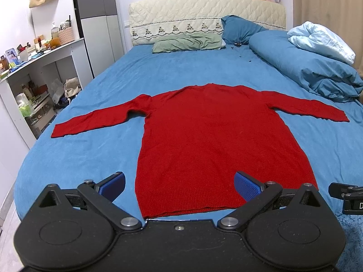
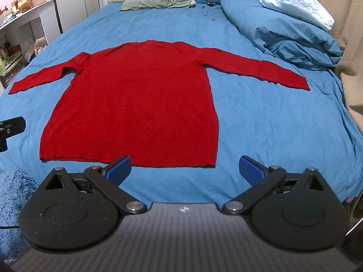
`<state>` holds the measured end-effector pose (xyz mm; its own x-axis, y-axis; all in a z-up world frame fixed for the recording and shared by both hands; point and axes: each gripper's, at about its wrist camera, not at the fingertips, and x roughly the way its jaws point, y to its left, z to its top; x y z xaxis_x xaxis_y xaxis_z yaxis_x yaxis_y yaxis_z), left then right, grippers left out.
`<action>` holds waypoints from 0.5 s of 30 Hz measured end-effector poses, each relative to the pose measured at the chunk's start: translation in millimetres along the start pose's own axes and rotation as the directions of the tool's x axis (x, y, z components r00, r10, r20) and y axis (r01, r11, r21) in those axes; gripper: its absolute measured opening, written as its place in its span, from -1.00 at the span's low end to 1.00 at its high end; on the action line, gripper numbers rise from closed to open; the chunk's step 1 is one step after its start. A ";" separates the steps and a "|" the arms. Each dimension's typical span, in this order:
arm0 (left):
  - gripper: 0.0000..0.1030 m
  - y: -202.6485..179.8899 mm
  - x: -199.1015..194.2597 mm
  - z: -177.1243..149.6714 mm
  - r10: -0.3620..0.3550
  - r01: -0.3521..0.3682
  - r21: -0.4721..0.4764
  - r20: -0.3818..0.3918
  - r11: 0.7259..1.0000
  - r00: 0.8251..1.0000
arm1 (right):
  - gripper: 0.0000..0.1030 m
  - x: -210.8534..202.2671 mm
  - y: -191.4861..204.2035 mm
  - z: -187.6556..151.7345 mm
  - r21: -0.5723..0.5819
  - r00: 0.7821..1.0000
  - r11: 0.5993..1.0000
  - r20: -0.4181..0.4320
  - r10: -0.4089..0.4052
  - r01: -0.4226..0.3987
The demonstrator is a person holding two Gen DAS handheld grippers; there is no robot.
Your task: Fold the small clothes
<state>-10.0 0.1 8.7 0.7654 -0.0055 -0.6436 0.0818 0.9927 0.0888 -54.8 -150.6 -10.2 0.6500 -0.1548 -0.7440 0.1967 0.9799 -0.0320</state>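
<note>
A red knitted long-sleeved sweater (image 1: 204, 136) lies flat, sleeves spread, on the blue bed (image 1: 90, 90) just ahead of both tools, ready for folding. Left tool (image 1: 181, 187) and right tool (image 2: 185, 170) gape wide, empty.

Near hem of the red sweater (image 1: 204, 136) partly covered by the left gripper (image 1: 180, 187) body. Right gripper (image 1: 346, 196) cut by the frame edge. Shelf items (image 1: 29, 95), far left of the claw, too small to identify.
</note>
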 end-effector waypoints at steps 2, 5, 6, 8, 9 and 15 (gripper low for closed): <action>1.00 0.2 -0.4 0.4 0.000 0.000 -0.003 0.000 1.000 1.000 | 1.00 0.1 0.1 -0.2 0.000 1.000 1.000 0.000 0.000 0.000; 1.00 0.6 -0.8 0.3 0.000 0.000 -0.003 0.000 1.000 1.000 | 1.00 0.1 0.1 -0.2 -0.001 1.000 1.000 0.000 -0.001 0.001; 1.00 0.6 -0.8 0.3 0.001 -0.001 -0.005 0.000 1.000 1.000 | 1.00 0.2 0.3 -0.1 -0.001 1.000 1.000 0.000 -0.001 0.001; 1.00 1.0 -0.1 1.7 0.004 -0.004 -0.008 -0.001 1.000 1.000 | 1.00 0.3 0.4 -0.2 0.002 1.000 1.000 -0.001 0.000 0.000; 1.00 1.1 0.4 2.0 0.005 -0.005 -0.008 -0.002 1.000 1.000 | 1.00 0.4 0.4 -0.3 0.002 1.000 1.000 -0.001 0.001 -0.001; 1.00 2.0 0.2 2.2 0.003 -0.003 -0.011 -0.001 1.000 1.000 | 1.00 0.8 0.1 -0.9 0.003 1.000 1.000 -0.002 0.001 -0.001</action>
<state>-8.3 1.8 10.5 0.7647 -0.0024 -0.6444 0.0725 0.9940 0.0823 -54.9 -150.6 -11.4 0.6489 -0.1530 -0.7454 0.1978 0.9798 -0.0290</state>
